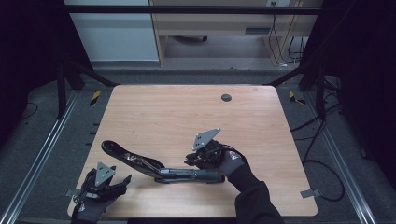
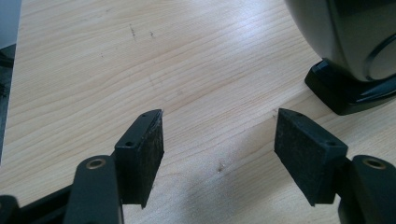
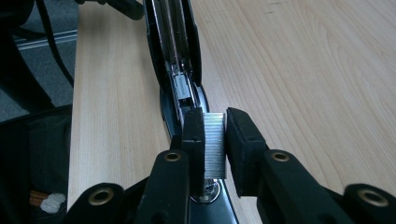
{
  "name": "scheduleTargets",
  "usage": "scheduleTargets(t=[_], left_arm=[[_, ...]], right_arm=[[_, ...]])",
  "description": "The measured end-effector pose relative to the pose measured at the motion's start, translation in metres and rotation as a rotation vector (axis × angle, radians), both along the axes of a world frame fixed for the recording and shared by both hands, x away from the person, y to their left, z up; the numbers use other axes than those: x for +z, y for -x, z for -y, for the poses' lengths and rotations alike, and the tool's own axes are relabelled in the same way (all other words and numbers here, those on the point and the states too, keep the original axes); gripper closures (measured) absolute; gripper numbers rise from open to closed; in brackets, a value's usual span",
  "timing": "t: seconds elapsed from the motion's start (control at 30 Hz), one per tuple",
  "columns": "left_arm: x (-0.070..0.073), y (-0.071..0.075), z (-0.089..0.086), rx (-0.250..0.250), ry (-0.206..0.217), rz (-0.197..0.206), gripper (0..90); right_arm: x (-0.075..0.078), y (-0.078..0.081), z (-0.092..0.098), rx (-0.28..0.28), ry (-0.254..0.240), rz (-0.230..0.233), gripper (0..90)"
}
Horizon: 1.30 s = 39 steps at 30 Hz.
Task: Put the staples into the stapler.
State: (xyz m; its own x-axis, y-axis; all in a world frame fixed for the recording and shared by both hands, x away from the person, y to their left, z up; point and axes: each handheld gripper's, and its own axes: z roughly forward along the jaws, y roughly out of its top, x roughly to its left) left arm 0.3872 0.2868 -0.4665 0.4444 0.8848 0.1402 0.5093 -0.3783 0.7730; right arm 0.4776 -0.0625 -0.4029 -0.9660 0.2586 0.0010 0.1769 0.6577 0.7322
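While the long black stapler point(image 1: 159, 167) lies swung open near the front edge of the pale wooden bench point(image 1: 187, 112), the right gripper point(image 3: 215, 140) pinches a silver strip of staples point(image 3: 215, 144) between its pads, right over the stapler's metal channel point(image 3: 180, 88). Down at the front left corner, the left gripper point(image 2: 218, 140) rests with jaws spread, nothing between them, the stapler's glossy head just beside it.
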Motion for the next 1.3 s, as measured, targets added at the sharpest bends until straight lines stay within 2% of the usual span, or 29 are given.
scheduleTargets(t=[1.3], left_arm=[[-0.001, 0.000, 0.001, -0.006, -0.005, -0.007, 32.4]], right_arm=[[-0.020, -0.008, -0.012, 0.064, 0.043, -0.029, 78.2]])
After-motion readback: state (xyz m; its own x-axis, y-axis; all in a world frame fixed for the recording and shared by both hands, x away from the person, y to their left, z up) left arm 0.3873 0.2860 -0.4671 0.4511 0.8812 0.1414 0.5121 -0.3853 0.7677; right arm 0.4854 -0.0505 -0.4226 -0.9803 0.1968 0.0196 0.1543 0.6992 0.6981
